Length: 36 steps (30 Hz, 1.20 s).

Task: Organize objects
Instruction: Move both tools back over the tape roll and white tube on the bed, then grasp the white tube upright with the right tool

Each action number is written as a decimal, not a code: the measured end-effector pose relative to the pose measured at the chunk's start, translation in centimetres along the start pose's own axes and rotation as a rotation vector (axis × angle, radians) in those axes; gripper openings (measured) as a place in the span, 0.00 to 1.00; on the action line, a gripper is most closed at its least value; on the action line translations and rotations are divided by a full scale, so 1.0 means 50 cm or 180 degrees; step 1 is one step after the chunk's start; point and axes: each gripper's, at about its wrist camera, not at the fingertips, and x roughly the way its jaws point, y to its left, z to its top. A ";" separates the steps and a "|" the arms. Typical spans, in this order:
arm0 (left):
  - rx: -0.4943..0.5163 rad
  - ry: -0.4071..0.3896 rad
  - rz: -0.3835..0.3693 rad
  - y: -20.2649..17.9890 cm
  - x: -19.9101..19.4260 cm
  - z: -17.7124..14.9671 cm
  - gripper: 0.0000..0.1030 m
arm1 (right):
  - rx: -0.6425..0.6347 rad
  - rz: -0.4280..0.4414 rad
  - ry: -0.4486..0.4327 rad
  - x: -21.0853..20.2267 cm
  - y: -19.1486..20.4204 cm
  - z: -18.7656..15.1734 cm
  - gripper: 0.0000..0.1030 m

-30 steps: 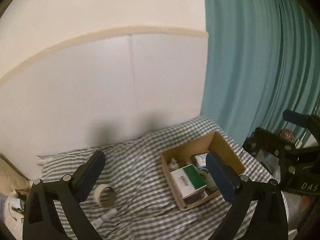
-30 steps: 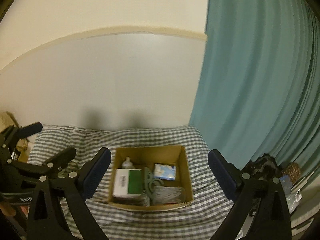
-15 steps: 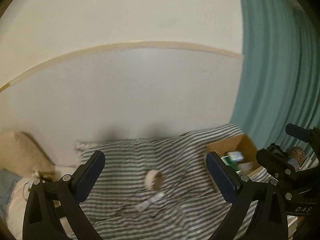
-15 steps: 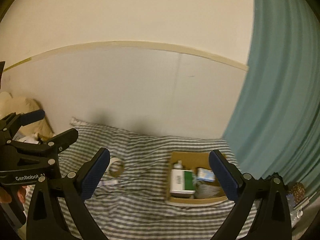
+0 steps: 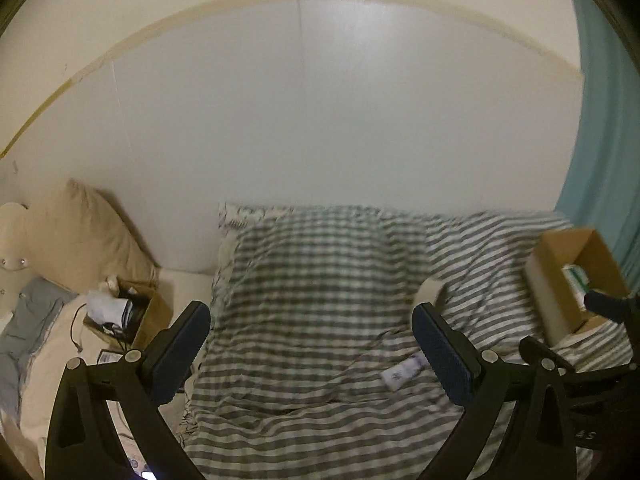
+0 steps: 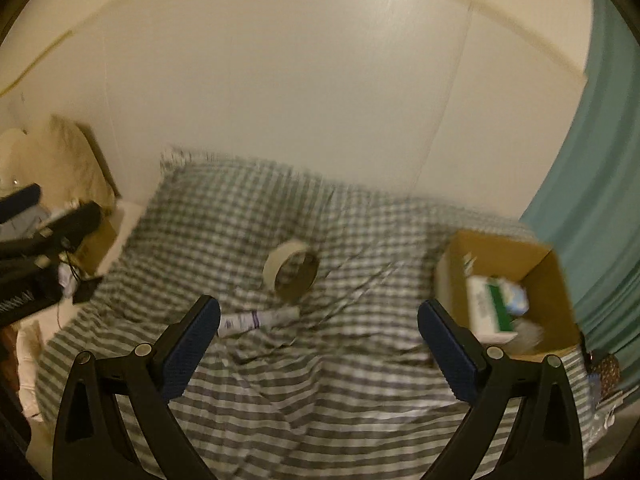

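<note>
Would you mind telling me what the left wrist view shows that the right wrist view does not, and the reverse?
Only the left wrist view shows the open left gripper and, clearly, a small cluttered cardboard box by the beige pillow. Only the right shows the open right gripper and the full ring of beige masking tape. Both share the checked grey bedspread, white purple-labelled tube and open brown cardboard box.

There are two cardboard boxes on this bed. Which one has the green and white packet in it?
The cardboard box by the teal curtain holds that green and white packet. The other box, beside the pillow, holds cables and papers.
</note>
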 end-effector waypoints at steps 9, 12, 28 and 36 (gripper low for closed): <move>0.0141 0.0432 -0.0029 0.007 0.166 -0.085 1.00 | 0.0165 0.0014 0.0579 0.228 0.057 -0.063 0.96; 0.0054 0.0598 -0.0015 0.017 0.219 -0.108 1.00 | 0.0168 0.0034 0.0717 0.287 0.076 -0.071 0.92; -0.0145 0.0920 0.0194 0.035 0.285 -0.140 1.00 | 0.0357 0.0239 0.1019 0.436 0.094 -0.093 0.44; 0.0071 0.0784 0.0155 -0.034 0.252 -0.114 1.00 | 0.0401 0.0481 0.0666 0.309 0.019 -0.083 0.35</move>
